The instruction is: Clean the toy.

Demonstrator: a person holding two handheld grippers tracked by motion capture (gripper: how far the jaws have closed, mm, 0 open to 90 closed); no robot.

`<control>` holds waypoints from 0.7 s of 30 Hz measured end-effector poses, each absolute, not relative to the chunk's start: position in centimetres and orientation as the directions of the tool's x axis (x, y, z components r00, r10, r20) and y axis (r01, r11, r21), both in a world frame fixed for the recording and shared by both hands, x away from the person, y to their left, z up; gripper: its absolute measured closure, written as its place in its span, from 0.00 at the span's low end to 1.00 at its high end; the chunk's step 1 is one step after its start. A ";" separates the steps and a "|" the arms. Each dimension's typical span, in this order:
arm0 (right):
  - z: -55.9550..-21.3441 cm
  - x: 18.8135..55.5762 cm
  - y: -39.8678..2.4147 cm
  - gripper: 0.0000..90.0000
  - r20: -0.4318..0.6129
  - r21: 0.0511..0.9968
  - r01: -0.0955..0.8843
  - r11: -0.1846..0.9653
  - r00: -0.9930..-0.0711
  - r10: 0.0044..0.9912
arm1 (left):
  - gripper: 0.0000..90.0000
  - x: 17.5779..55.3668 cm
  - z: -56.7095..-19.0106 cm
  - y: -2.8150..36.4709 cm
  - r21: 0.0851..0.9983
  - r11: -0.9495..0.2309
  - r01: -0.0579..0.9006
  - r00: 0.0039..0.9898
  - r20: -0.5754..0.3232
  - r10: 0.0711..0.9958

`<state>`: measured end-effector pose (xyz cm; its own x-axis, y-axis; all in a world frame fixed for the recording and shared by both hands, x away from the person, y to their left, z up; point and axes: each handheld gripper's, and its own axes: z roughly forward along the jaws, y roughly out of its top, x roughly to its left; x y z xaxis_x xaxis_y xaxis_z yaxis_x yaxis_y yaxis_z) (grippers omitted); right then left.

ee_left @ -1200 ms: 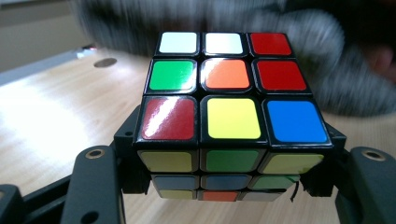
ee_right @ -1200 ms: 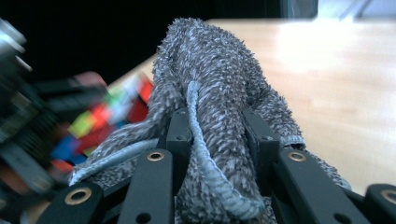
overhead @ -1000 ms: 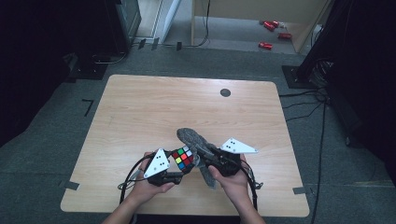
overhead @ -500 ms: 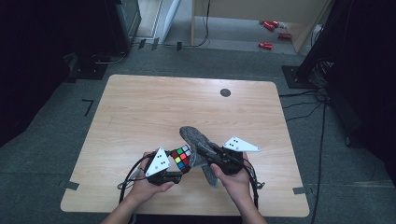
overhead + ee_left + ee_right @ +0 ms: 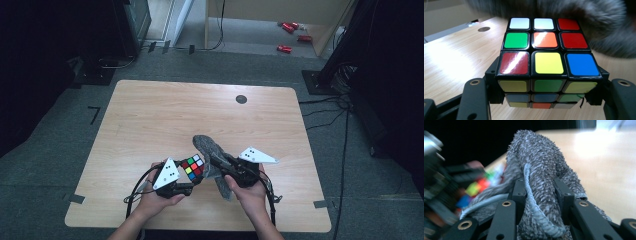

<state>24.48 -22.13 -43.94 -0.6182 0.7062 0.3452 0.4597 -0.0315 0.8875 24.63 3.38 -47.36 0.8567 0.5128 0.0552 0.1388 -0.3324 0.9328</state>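
Note:
My left gripper (image 5: 189, 176) is shut on a colour puzzle cube (image 5: 193, 167), held just above the table near its front edge. In the left gripper view the cube (image 5: 546, 52) sits clamped between the two black jaws, its top face showing mixed stickers. My right gripper (image 5: 216, 163) is shut on a grey fluffy cloth (image 5: 210, 149), whose folds stick out past the jaws toward the cube. The cloth (image 5: 541, 170) bunches between the jaws in the right gripper view, with the blurred cube (image 5: 477, 186) at the left. The grey cloth (image 5: 586, 17) brushes over the cube's far side.
The wooden table (image 5: 165, 115) has a small dark round hole (image 5: 241, 99) near its far edge. Cables trail from both grippers toward the front edge. Dark equipment and red objects (image 5: 287, 27) stand on the floor beyond the table.

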 end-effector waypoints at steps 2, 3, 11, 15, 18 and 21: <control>-43.6 24.2 -22.0 0.76 0.338 0.895 0.444 -0.035 -0.625 0.704 | 0.39 24.5 -47.4 3.2 0.935 -0.326 0.138 0.855 0.053 0.515; -43.6 24.0 -21.5 0.76 0.328 0.897 0.441 -0.018 -0.640 0.695 | 0.39 24.4 -47.3 3.2 0.939 -0.318 0.131 0.858 0.053 0.512; -46.5 24.9 -21.0 0.77 0.387 0.838 0.546 0.003 -0.598 0.702 | 0.39 24.2 -47.0 3.7 0.945 -0.306 0.117 0.862 0.056 0.504; -47.0 25.5 -21.2 0.76 0.385 0.812 0.582 0.033 -0.578 0.720 | 0.39 24.2 -46.7 3.8 0.957 -0.268 0.113 0.859 0.042 0.511; -46.3 25.3 -21.8 0.76 0.387 0.832 0.554 -0.006 -0.573 0.723 | 0.39 24.3 -46.8 3.9 0.954 -0.276 0.114 0.856 0.047 0.514; -44.6 24.5 -22.1 0.76 0.375 0.881 0.469 -0.054 -0.625 0.685 | 0.39 24.3 -47.1 3.7 0.950 -0.291 0.115 0.861 0.051 0.506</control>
<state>24.50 -22.13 -44.65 -0.6250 0.6846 0.3750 0.4692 -0.0544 0.8814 24.32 3.75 -47.05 0.8608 0.5064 0.0507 0.1150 -0.2906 0.9499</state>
